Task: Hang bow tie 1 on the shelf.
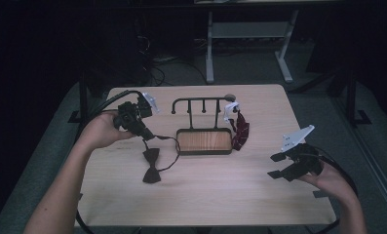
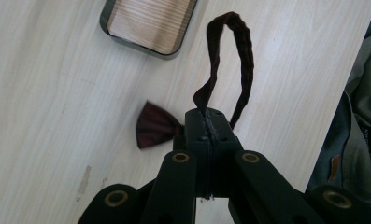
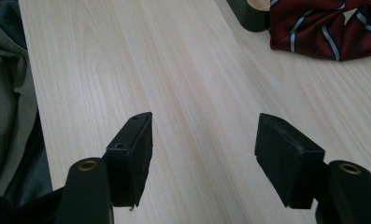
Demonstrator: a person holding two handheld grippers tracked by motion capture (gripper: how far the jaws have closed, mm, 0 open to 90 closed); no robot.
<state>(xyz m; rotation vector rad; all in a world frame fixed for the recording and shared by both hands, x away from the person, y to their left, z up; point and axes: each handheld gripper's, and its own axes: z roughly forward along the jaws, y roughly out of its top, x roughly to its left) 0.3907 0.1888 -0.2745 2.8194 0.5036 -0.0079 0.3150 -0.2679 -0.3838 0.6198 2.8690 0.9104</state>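
Observation:
A dark maroon bow tie (image 1: 151, 165) lies on the table left of a small rack with a wooden base (image 1: 204, 141) and a hook bar (image 1: 201, 101). My left gripper (image 1: 145, 135) is shut on the bow tie's strap (image 2: 230, 60), which loops up from the jaws in the left gripper view; the bow (image 2: 156, 126) rests on the wood below. A red striped tie (image 1: 240, 131) hangs at the rack's right end, with a white tag (image 1: 229, 110). My right gripper (image 1: 278, 165) stands open over bare table at the right; the striped tie (image 3: 325, 28) lies beyond it.
The table's right edge (image 1: 308, 146) runs close to my right hand. Grey cloth (image 3: 5, 93) lies beyond the table edge. A white desk frame (image 1: 249, 44) stands on the floor behind the table.

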